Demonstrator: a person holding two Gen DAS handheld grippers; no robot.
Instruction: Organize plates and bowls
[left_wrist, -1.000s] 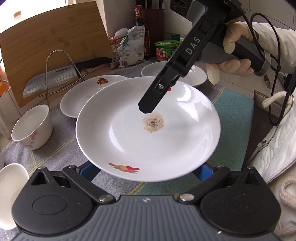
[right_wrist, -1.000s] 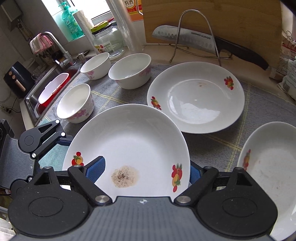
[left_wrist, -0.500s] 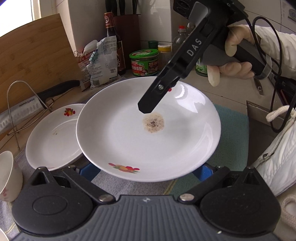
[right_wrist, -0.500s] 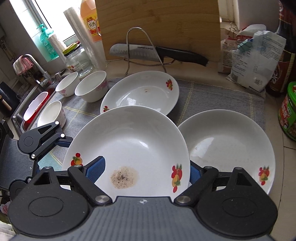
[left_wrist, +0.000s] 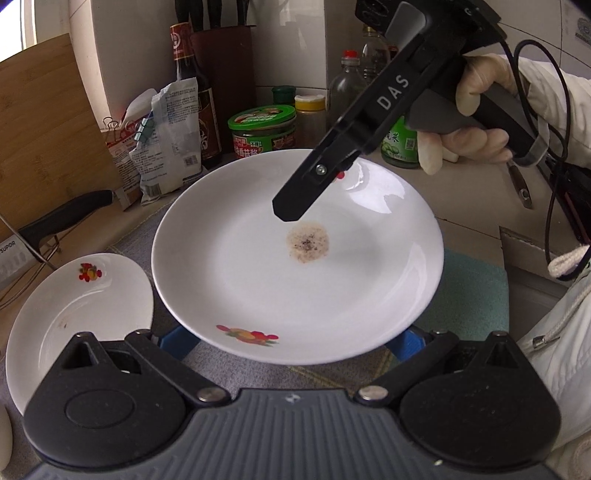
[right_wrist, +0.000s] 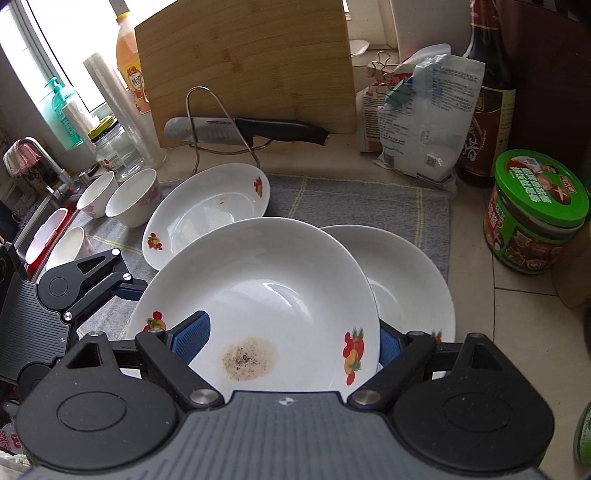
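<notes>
A white plate (left_wrist: 295, 266) with fruit prints and a brown stain is held in the air between both grippers. My right gripper (right_wrist: 284, 339) is shut on its rim, one finger (left_wrist: 295, 201) lying on top inside the plate. My left gripper (left_wrist: 291, 341) sits at the opposite rim, blue pads under the plate; its grip is hidden. In the right wrist view the held plate (right_wrist: 266, 291) hangs above a second plate (right_wrist: 410, 284) on the grey mat. A third plate (right_wrist: 207, 210) lies to the left. Three small white bowls (right_wrist: 133, 201) stand further left.
A bamboo board (right_wrist: 243, 70), a wire rack with a knife (right_wrist: 240, 129), bags, a soy bottle (right_wrist: 487, 110) and a green jar (right_wrist: 535, 210) line the back and right. The sink (right_wrist: 40, 236) is at the far left. A teal cloth (left_wrist: 469, 295) lies under the plate's right side.
Both grippers have carried the stained plate to the right, from above the mat's middle to over the right-hand plate. The bowls have slid out of the left wrist view.
</notes>
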